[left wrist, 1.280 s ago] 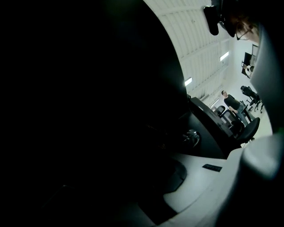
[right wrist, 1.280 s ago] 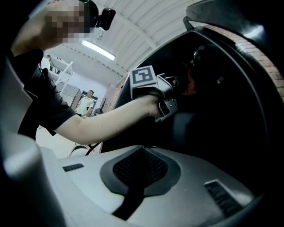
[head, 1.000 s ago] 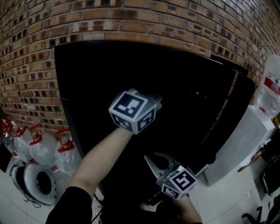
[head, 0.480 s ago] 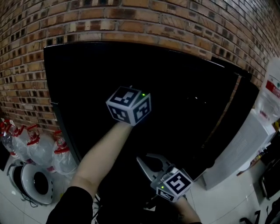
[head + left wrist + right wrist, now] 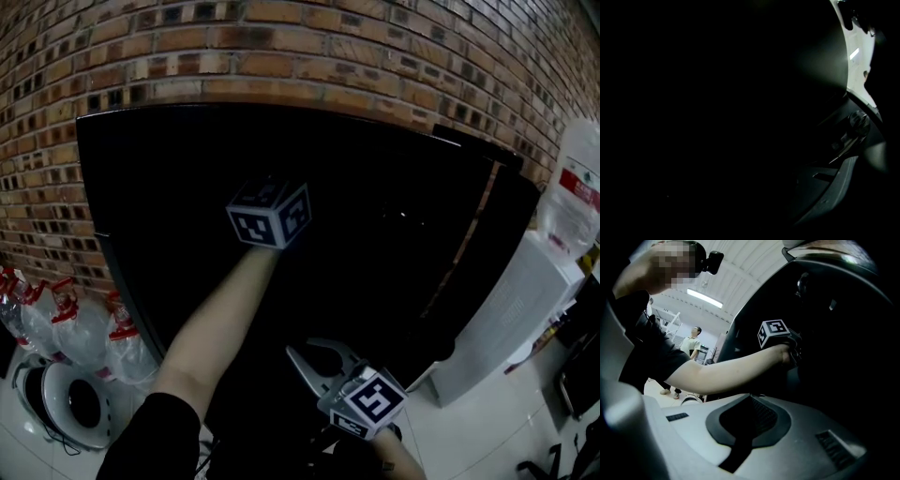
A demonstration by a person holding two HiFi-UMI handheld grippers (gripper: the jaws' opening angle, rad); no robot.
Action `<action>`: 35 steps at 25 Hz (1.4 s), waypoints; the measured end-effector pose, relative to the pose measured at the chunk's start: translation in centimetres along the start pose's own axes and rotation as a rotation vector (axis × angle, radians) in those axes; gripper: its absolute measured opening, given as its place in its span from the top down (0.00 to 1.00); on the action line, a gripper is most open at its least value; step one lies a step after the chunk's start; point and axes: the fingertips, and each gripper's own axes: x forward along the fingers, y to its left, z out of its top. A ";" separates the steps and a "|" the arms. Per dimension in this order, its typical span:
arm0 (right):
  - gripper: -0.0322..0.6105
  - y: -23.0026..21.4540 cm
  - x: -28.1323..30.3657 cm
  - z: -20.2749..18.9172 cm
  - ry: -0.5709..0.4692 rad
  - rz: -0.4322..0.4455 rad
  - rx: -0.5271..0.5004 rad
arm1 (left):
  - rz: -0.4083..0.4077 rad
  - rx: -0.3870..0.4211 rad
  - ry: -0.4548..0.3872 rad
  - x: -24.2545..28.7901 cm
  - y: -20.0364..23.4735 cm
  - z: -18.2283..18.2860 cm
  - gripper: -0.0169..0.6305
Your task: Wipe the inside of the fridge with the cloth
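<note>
Black fridge (image 5: 159, 187) is shown set against a brick wall (image 5: 281, 56). The left gripper (image 5: 270, 214) is held inside its dark interior with jaws clenched; the cloth cannot be made out there. The right gripper (image 5: 298, 354) is held low before the fridge, jaws closed on nothing.

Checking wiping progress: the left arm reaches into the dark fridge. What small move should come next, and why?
Probably a short sideways sweep of the left gripper along the inside of the fridge. It sits deep in the dark opening with its tongs closed, though no cloth can be made out there. The right gripper hangs low outside, tongs together and empty, so it need not move.
</note>
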 end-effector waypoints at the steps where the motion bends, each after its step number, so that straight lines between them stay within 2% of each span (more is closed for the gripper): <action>1: 0.94 0.1 0.0 0.0 -0.002 0.001 0.002 | 0.012 0.009 0.015 0.3 0.3 -0.5 0.90; 3: 0.94 0.3 -0.1 0.0 -0.001 0.004 0.001 | 0.016 0.036 0.046 1.1 0.5 -1.7 0.90; 6: 0.94 0.5 -0.2 -0.1 0.003 0.010 -0.008 | -0.034 0.055 0.059 2.2 -0.3 -2.8 0.90; 11: 0.94 0.7 -0.2 -0.3 0.012 0.024 -0.010 | -0.051 -0.002 0.033 3.4 0.0 -3.4 0.90; 14: 0.94 0.7 -0.2 -0.4 0.010 0.028 0.009 | -0.066 0.015 0.038 4.0 0.0 -3.9 0.90; 18: 0.94 0.3 -0.1 -0.5 0.008 0.025 0.018 | -0.048 0.009 0.051 4.4 0.4 -4.2 0.91; 20: 0.94 0.2 -0.1 -0.5 0.007 0.022 0.020 | -0.038 0.026 0.083 4.6 0.3 -4.5 0.90; 25: 0.94 0.4 -0.2 -0.4 0.007 0.020 0.020 | 0.053 0.203 0.175 4.4 0.3 -6.2 0.90; 27: 0.94 0.5 -0.3 -0.4 0.007 0.017 0.024 | 0.078 0.195 0.188 3.9 0.8 -6.3 0.90; 31: 0.94 0.3 -0.2 -0.4 0.015 0.007 0.015 | 0.101 0.110 0.154 1.9 1.9 -5.4 0.90; 35: 0.94 0.3 -0.3 -0.8 0.022 -0.004 0.021 | 0.109 0.149 0.092 -3.4 0.3 -4.0 0.90</action>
